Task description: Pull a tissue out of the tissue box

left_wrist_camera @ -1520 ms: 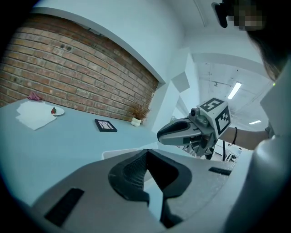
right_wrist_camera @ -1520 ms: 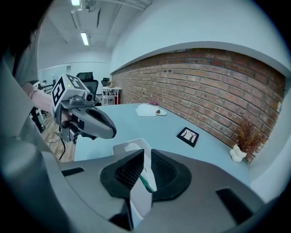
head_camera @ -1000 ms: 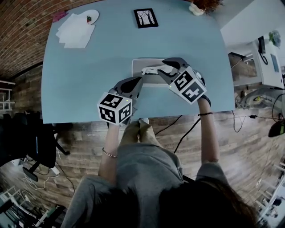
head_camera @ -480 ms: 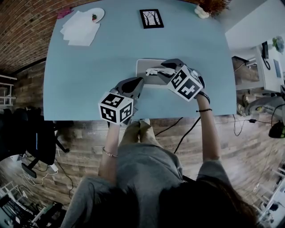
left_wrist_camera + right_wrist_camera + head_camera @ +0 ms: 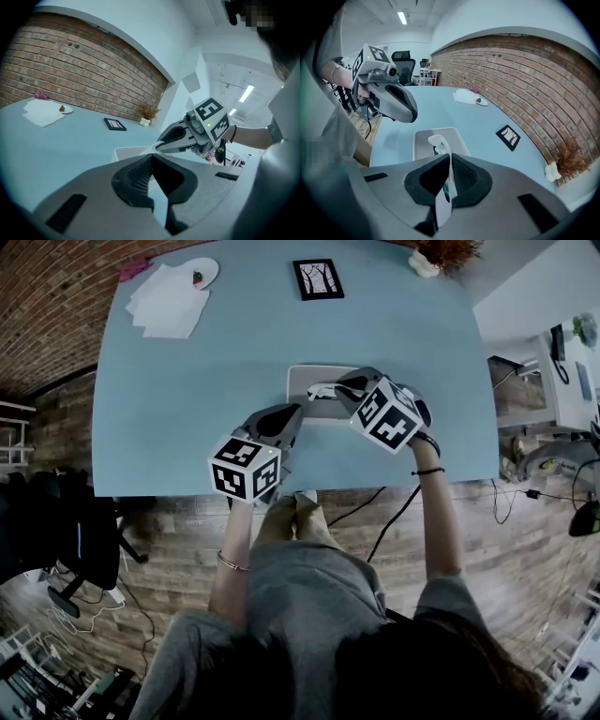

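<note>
A pale grey tissue box [image 5: 302, 381] lies in the middle of the blue table, with a white tissue [image 5: 322, 389] standing out of its slot. My right gripper [image 5: 339, 388] tilts down over the box. Its jaws are closing, and the tissue [image 5: 438, 143] runs up between its pads, pinched at the tips [image 5: 450, 161]. The box [image 5: 423, 140] shows just beyond them. My left gripper [image 5: 291, 415] hovers at the box's near left corner, its jaws together with nothing in them [image 5: 151, 159]. From it I see the box [image 5: 126, 152] and the right gripper [image 5: 158, 147] above.
A small framed picture [image 5: 318, 278] lies at the far side of the table. A stack of white paper [image 5: 169, 304] and a small plate [image 5: 202, 273] sit at the far left corner, and a potted plant [image 5: 420, 263] at the far right. The table's front edge [image 5: 309, 486] is close to the person.
My right gripper has come down a little over the box and its jaws have gone from wide apart to pinching the tissue. The left gripper has stayed where it was.
</note>
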A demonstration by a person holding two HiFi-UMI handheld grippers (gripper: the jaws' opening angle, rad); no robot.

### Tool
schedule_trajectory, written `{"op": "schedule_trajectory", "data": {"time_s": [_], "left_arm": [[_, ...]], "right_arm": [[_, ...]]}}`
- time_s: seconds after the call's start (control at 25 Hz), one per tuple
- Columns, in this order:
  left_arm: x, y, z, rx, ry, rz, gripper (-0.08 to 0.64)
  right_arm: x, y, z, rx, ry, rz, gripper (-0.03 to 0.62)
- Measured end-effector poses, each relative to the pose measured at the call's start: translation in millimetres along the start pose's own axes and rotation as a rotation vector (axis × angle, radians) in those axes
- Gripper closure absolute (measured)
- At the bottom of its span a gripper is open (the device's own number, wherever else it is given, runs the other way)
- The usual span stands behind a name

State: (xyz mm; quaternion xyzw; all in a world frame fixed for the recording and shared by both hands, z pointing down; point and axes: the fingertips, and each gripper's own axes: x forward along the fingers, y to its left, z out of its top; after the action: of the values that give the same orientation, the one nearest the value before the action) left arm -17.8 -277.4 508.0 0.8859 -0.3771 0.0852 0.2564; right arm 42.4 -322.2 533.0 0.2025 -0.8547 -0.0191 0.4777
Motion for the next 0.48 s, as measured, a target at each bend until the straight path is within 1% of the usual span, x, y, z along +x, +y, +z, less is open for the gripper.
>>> {"op": "schedule_trajectory", "data": {"time_s": [0.28,0.48], "left_arm": [[-1,0,1,0.006,0.000,-0.007,0.557],[-2,-3,4,0.014,-0.004,-0.015,0.557]], "right_arm": [[-4,-2,2,-0.002,0.001,-0.008,0.588],[-11,-4,5,0.015,-0.014,-0.025,0.589]]}}
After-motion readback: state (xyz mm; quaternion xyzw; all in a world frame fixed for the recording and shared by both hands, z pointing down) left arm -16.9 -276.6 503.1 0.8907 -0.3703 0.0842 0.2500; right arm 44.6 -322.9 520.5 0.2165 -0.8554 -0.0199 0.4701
